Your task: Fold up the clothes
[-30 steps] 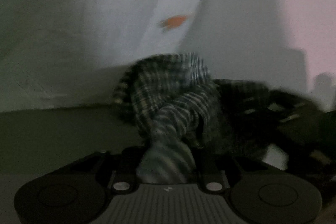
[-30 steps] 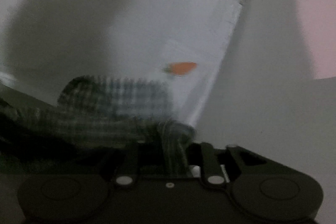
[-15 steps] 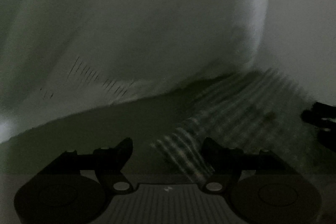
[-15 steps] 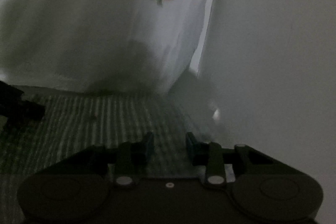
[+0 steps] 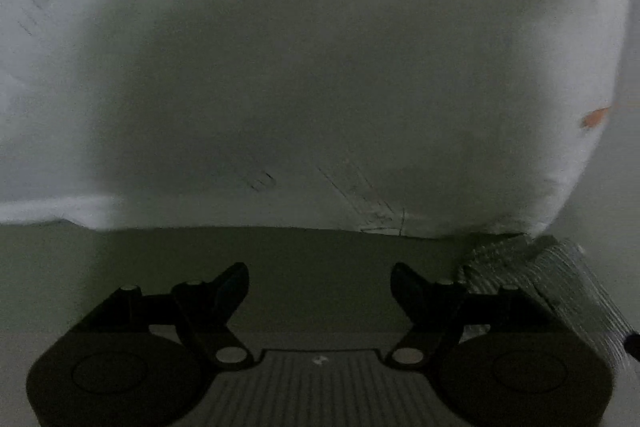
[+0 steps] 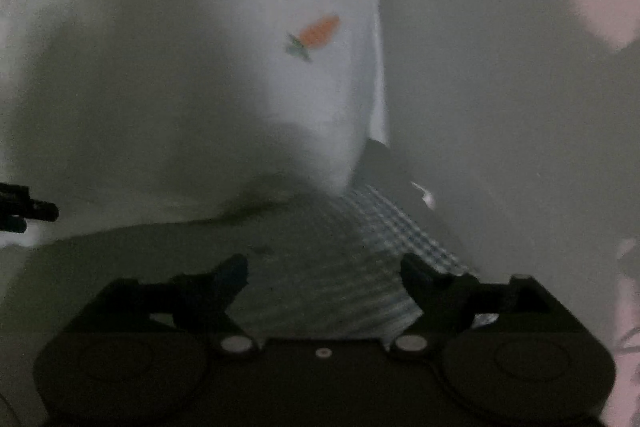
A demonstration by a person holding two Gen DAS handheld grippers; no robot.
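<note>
While right claw gapes, checked cloth beneath

A checked garment in dark and pale plaid is seen lying flat on the dim greenish surface, its far edge against the foot of a white pillow. In the left wrist view only its corner is shown, at the lower right.

left tool agape, right tool just opened wide
</note>
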